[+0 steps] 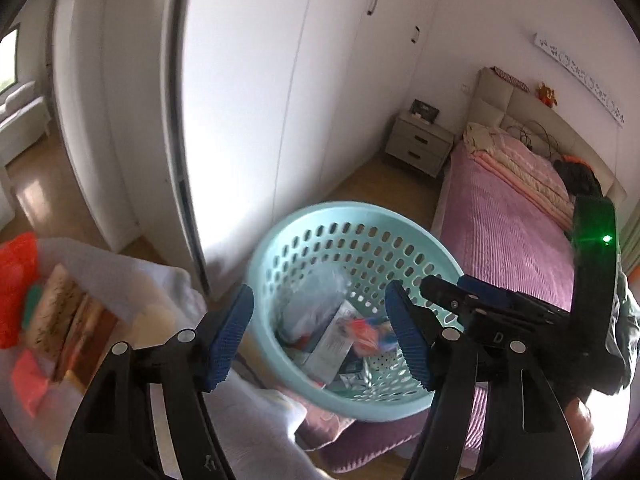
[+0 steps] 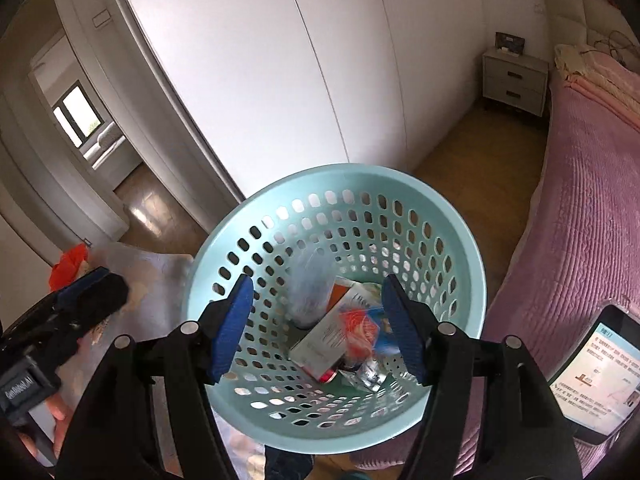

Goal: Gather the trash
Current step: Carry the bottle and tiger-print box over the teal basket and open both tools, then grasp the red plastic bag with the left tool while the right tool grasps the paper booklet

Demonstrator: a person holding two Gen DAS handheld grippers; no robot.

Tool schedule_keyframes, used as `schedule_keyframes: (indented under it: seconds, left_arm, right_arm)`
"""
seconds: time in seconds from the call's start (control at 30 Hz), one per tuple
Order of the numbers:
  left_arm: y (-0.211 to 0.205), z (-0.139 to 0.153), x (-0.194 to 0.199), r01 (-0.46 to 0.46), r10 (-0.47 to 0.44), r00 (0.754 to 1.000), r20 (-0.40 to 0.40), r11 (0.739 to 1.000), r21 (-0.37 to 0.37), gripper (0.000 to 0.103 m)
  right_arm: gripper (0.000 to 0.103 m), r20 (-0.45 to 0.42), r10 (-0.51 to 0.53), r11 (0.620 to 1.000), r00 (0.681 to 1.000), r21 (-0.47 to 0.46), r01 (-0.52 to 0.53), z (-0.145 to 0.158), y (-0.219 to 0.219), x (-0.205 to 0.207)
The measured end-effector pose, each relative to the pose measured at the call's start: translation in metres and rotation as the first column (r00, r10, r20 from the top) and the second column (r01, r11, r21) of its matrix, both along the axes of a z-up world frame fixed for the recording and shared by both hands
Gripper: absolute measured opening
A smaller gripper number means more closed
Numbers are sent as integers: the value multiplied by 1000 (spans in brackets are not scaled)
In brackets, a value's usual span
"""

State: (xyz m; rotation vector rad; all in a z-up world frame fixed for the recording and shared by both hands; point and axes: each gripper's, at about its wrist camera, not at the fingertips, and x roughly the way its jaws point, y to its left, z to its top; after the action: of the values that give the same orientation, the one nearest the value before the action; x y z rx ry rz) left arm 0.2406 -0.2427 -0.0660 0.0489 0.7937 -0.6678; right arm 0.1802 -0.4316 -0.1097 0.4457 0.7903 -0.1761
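A light blue perforated basket (image 1: 436,256) (image 2: 460,240) stands at the foot of the bed. It holds trash: a white carton (image 2: 324,340), a clear plastic bag (image 2: 310,288), an orange and blue wrapper (image 2: 360,328) and foil pieces (image 2: 370,376). The same trash shows in the left wrist view (image 1: 336,340). My left gripper (image 1: 320,336) is open and empty, just above the basket's near rim. My right gripper (image 2: 316,328) is open and empty above the basket's inside. The right gripper also shows in the left wrist view (image 1: 460,300), and the left one in the right wrist view (image 2: 92,292).
A pink-covered bed (image 1: 512,240) (image 2: 580,184) lies to the right. A white cloth (image 1: 132,280) with books and orange items (image 1: 16,280) is at the left. White wardrobe doors (image 2: 280,60) stand behind, a nightstand (image 1: 420,144) beside the bed. A lit phone (image 2: 596,376) is at right.
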Motion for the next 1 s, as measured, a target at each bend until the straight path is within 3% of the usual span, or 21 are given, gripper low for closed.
schedule_keyframes:
  seconds: [0.3,0.43,0.63,0.73,0.87,1.0]
  left_arm:
    - [67,25,-21,-98,101,994,42,992,-78,66]
    - [110,43,-26,-170,180,980,86,979,-111,68]
    - [182,64,-16,-311,323,935,146,945,-102,78]
    - [218,68,-2,-418,406,877,257,908,-6,84]
    - [260,58,27,-436,433,880,196,900,-30,84]
    - [279,34,55,-417,417,901,117,909,-28,84]
  right_arm:
    - [63,61,69,997,996,-21,-68,23,31,-5]
    - [63,89,128,991,988,-43,-124,38,56,-5]
    - [63,108,231,972,967,-65,-225,50,101,3]
    - [63,130,283,959,950,-62,-277,56,129,6]
    - [63,142,345,938,928,-86,-336,58,166,17]
    - [63,134,367,930,920,-63,-362,50,193,32]
